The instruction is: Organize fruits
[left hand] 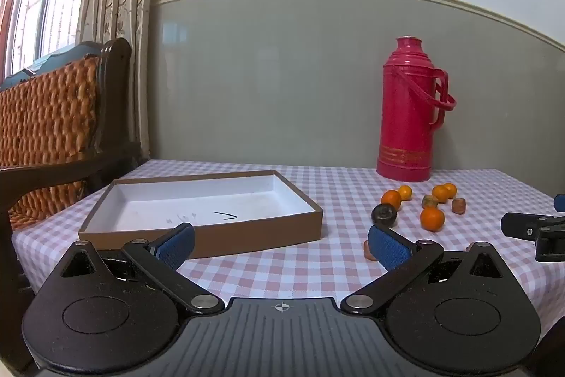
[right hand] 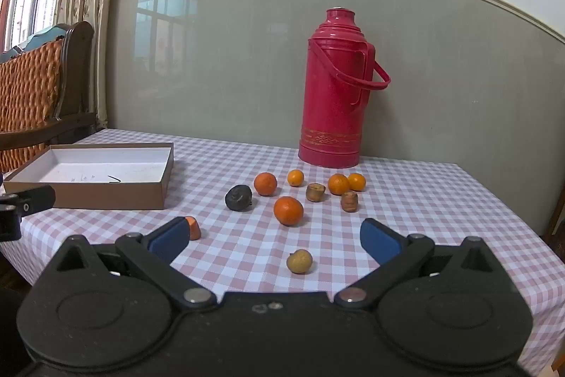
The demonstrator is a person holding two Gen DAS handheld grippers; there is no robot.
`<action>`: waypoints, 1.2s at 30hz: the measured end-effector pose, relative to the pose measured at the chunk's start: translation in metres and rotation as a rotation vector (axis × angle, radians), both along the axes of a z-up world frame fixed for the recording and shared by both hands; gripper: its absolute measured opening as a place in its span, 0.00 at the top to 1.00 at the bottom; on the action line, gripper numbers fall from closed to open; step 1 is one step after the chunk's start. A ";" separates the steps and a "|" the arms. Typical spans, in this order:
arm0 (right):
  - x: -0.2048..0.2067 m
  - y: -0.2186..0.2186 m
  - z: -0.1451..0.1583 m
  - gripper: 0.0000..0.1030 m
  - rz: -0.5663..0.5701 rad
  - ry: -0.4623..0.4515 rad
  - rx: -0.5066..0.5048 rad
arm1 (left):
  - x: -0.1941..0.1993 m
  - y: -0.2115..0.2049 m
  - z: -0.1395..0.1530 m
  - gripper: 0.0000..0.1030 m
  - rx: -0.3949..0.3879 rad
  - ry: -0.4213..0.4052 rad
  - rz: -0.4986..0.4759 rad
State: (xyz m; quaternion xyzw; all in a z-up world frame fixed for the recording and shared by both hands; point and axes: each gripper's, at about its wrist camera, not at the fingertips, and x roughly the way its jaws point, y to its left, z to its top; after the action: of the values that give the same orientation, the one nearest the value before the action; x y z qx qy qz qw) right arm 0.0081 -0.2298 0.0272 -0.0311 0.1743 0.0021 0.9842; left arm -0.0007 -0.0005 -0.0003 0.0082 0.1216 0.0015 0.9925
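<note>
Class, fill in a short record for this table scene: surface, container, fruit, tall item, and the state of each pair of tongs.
surface: table with pink checked cloth
container: shallow cardboard box, nothing in it, left of the fruit
fruit: five oranges, largest one nearest; dark round fruit; small yellowish fruit closest to the right tongs; all loose on the cloth
tall item: red flask, upright by the wall
left tongs: open, holding nothing
right tongs: open, holding nothing

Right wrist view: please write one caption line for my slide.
Open right gripper above checked tablecloth; five oranges near red thermos flask, empty brown cardboard box at left.
</note>
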 end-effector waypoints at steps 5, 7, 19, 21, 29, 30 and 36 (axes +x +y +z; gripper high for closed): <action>0.000 0.000 0.000 0.06 -0.002 -0.002 0.001 | -0.001 -0.002 0.000 0.00 -0.001 0.007 -0.001; 0.000 0.000 0.000 0.06 -0.003 -0.002 0.002 | -0.002 -0.003 0.001 0.00 -0.002 0.007 -0.003; -0.001 -0.001 0.000 0.06 0.000 -0.001 -0.002 | -0.001 -0.001 0.000 0.00 -0.005 0.012 -0.006; -0.001 0.000 0.001 0.06 0.000 -0.001 -0.003 | -0.002 -0.001 0.000 0.00 -0.005 0.012 -0.006; 0.000 -0.001 0.001 0.06 0.000 -0.001 -0.003 | 0.000 -0.001 0.002 0.00 -0.002 0.012 -0.007; 0.000 -0.001 0.001 0.06 -0.001 -0.001 -0.004 | 0.000 -0.001 0.002 0.00 -0.003 0.012 -0.009; 0.000 0.000 0.001 0.06 0.000 0.000 -0.005 | 0.001 -0.001 0.002 0.00 -0.002 0.012 -0.010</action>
State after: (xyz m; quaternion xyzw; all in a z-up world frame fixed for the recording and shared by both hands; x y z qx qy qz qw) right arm 0.0081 -0.2301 0.0280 -0.0333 0.1743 0.0017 0.9841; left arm 0.0000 -0.0018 0.0013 0.0077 0.1276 -0.0036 0.9918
